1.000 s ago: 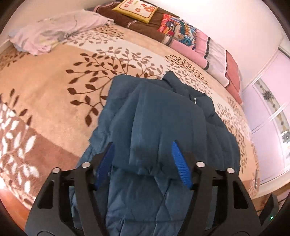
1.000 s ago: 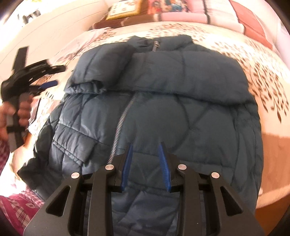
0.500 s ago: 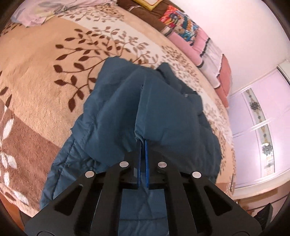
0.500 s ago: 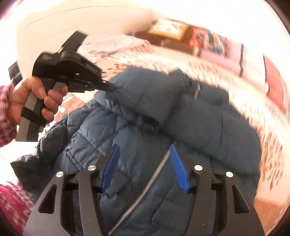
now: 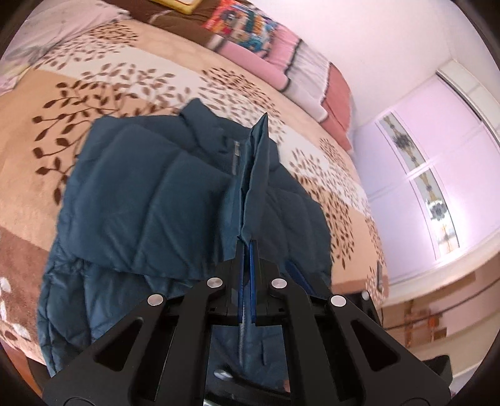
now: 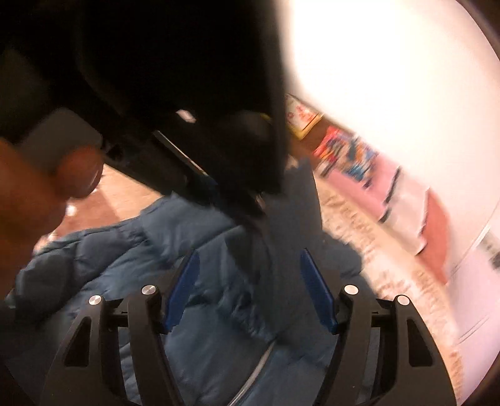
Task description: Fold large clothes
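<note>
Two grippers over the blue padded jacket [image 5: 162,200], which lies spread on the leaf-patterned bed blanket [image 5: 103,84]: left gripper [image 5: 247,250] clamped on a raised jacket fold, right gripper [image 6: 250,287] spread wide above the jacket, holding nothing.

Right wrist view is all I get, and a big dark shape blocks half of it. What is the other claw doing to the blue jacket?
Observer: The left claw is shut on a raised fold of the blue puffer jacket, and the fabric stands up in a ridge from its tips.
Operator: Is there a zipper up by the neck?
Observer: Yes, a zipper pull sits just under the collar, left of that ridge.
Operator: Anything else on the bed that I can't see?
Observer: A crumpled pale pink cloth lies at the far left corner of the leaf-print bedspread.
</note>
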